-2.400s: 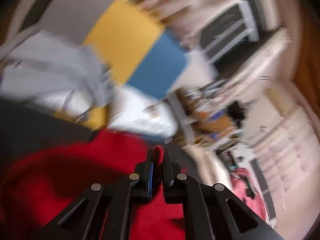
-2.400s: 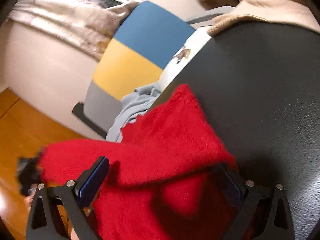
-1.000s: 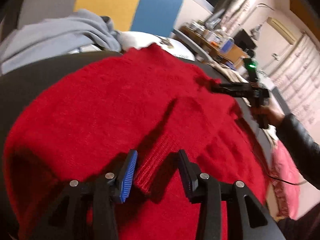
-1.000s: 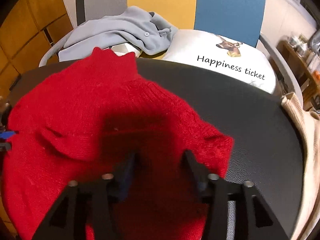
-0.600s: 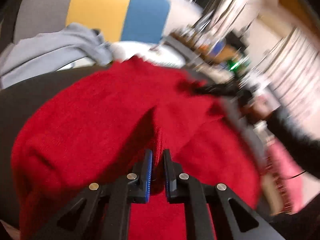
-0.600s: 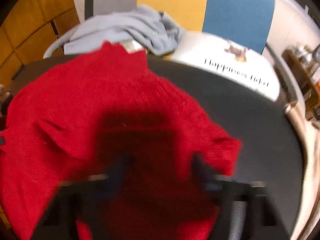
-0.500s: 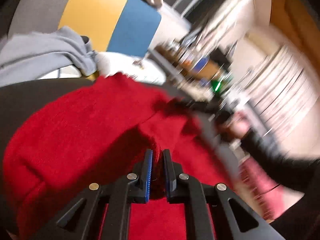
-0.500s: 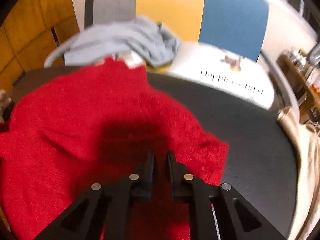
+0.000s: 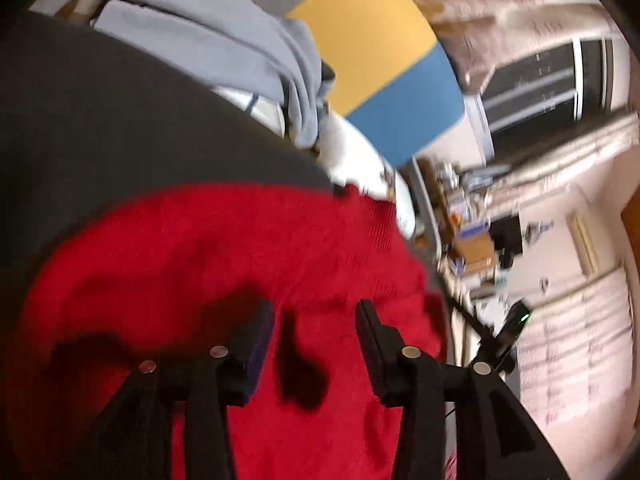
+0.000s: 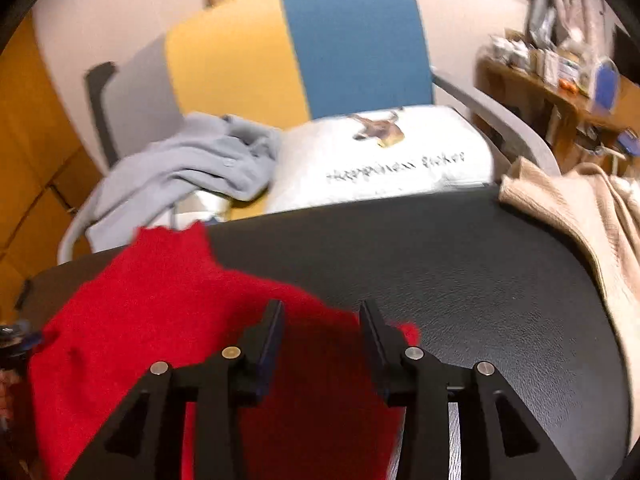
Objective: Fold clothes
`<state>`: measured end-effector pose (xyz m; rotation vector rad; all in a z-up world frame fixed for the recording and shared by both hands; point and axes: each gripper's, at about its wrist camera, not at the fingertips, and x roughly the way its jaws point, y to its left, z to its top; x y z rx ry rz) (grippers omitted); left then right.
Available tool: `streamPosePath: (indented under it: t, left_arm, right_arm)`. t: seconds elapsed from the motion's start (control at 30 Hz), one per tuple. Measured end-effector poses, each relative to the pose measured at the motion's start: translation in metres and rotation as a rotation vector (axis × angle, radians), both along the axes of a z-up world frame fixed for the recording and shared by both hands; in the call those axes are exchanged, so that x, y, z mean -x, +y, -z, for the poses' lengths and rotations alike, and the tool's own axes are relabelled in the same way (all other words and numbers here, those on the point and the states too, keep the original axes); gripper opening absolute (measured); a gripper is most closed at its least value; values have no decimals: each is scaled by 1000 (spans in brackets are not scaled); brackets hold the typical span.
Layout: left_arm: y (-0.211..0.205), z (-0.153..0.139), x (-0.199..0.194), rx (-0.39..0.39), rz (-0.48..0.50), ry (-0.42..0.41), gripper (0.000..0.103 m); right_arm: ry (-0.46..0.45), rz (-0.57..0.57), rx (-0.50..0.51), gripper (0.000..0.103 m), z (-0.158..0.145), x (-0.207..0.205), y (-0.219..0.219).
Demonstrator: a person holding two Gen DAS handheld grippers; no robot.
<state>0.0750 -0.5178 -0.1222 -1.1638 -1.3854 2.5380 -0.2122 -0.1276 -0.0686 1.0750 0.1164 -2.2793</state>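
Both grippers hang over the red sweater (image 10: 168, 308) with nothing in them: the left gripper (image 9: 316, 316) has its fingers (image 9: 370, 336) spread wide above the knit, and the right gripper (image 10: 320, 320) shows the same open gap, red wool visible between its pads. The sweater lies bunched on the near left part of the black tabletop (image 10: 460, 264), one ribbed edge (image 9: 380, 224) reaching toward the far rim, so the cloth sits within reach of either tool. By the look of it, the garment is in a rough, partly gathered heap, not a neat flat rectangle. A beige knit (image 10: 568, 208) is draped over the tabletop's right edge, and a grey garment (image 10: 192, 168) slumps on the chair (image 10: 352, 40) beyond, beside a white printed cushion (image 10: 380, 156), both well clear of the working area.
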Motion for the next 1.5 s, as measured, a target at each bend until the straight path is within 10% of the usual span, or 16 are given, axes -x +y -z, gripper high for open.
streamPosePath:
  t: [0.13, 0.4, 0.47, 0.7, 0.8, 1.03, 1.17, 1.5]
  left_arm:
    - [28, -2, -16, 88, 76, 43, 49]
    - [68, -3, 11, 254, 188, -1, 51]
    - [71, -9, 19, 299, 191, -20, 14]
    - [35, -37, 14, -70, 114, 112, 7]
    - [23, -44, 3, -180, 75, 146, 8]
    - [14, -1, -20, -34, -57, -140, 31]
    - [28, -17, -37, 91, -103, -76, 34]
    - [87, -2, 3, 460, -57, -124, 34]
  right_arm:
    - [48, -175, 5, 61, -9, -63, -9]
    - [77, -432, -165, 61, 26, -152, -36]
    - [119, -454, -244, 60, 38, -161, -45]
    - [-22, -455, -133, 13, 31, -140, -41]
    - [-113, -452, -14, 12, 21, -132, -27]
    - [-137, -430, 61, 22, 14, -137, -9]
    - [-141, -416, 89, 56, 11, -140, 0]
    - [-69, -111, 97, 75, 26, -87, -6]
